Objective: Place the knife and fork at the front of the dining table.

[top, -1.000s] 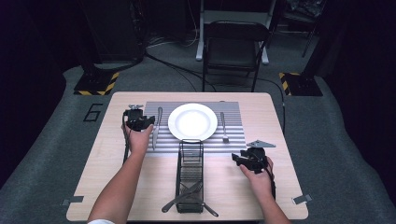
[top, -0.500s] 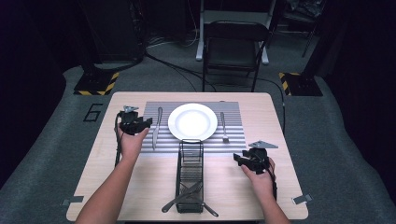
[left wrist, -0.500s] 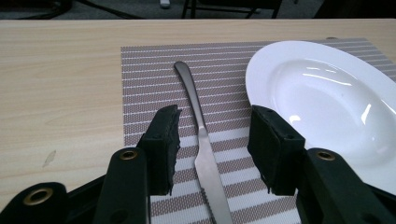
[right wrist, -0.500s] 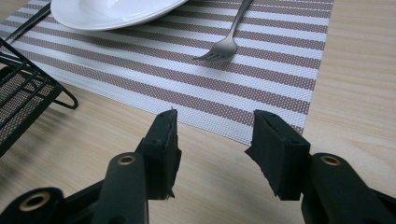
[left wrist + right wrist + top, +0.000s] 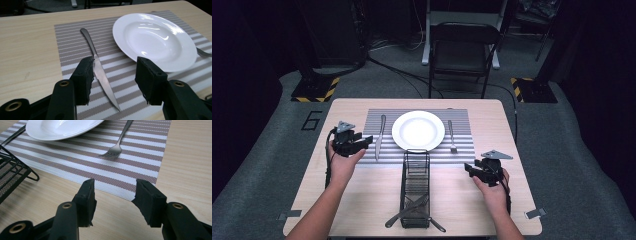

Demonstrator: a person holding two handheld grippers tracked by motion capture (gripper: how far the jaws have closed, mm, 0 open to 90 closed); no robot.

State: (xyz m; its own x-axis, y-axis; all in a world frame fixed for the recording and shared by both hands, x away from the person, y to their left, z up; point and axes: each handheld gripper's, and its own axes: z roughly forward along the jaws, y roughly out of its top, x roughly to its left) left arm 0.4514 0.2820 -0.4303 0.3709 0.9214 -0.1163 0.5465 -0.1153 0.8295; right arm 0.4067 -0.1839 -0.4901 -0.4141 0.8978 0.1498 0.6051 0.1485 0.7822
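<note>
While the left gripper (image 5: 113,82), jaws just spreading, draws back from the knife (image 5: 100,70) laid on the placemat (image 5: 75,45), the right gripper (image 5: 113,202) waits, jaws apart and empty.

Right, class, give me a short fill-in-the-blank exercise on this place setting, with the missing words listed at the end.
1. The knife lies on the striped placemat, to the ____ of the white plate in the high view.
2. The fork lies on the ____.
3. Cutlery rests at the near end of the black wire ____.
4. Between the jaws of the right gripper there is ____.

Missing words: left; placemat; basket; nothing
</note>
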